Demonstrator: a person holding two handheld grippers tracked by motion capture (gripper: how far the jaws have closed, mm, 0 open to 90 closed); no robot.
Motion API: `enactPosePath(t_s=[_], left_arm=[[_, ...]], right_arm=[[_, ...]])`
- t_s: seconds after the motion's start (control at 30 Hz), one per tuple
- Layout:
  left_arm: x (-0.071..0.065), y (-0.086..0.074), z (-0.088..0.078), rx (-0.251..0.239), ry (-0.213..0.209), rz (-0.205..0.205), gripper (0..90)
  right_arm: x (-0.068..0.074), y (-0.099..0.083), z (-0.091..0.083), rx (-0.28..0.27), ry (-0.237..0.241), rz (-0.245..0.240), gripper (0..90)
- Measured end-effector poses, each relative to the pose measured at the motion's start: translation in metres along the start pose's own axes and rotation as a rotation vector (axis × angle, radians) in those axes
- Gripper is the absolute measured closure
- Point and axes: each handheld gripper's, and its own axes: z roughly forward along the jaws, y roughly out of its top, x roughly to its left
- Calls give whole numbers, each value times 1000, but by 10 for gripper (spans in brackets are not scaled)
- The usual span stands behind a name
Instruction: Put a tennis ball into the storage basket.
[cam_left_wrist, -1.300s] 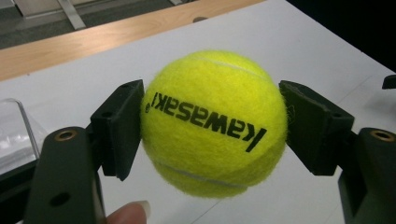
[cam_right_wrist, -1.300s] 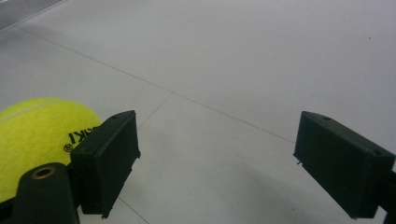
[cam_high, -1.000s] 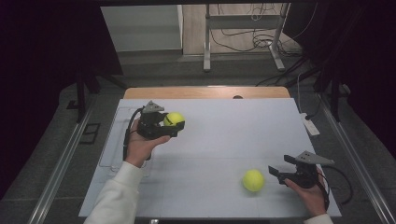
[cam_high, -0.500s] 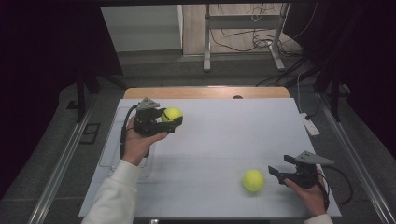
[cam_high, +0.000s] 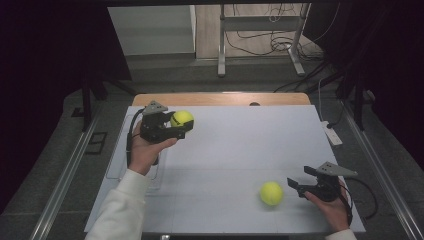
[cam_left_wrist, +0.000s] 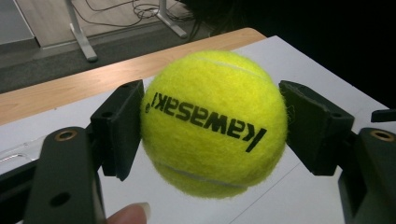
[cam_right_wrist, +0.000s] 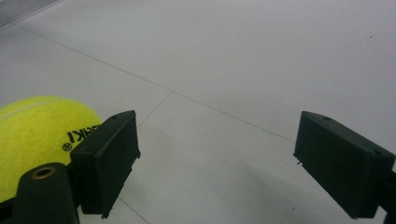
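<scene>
Left hand-held gripper (cam_high: 181, 127), near the table's (cam_high: 240, 145) far-left corner: jaws clamped on a yellow ball (cam_high: 182, 119), held off the surface. Second ball (cam_high: 271, 193): lying on the table near the front edge, right of centre. Right hand-held gripper (cam_high: 295, 183), front-right corner: jaws wide apart, empty, just beside that ball.
</scene>
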Motion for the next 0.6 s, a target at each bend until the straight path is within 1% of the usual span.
enactPosePath(t_s=[0.13,0.3,0.47,0.6], left_arm=[[3,1,0,-3,13,-8,271],[7,2,0,-6,19,-21,271],[10,3,1,-5,29,-24,271],[17,3,2,-4,45,-32,271]], right_arm=[[0,0,0,0,0,0,138],[0,0,0,-3,1,1,139],[0,0,0,-5,1,1,139],[0,0,-1,-6,1,1,138]])
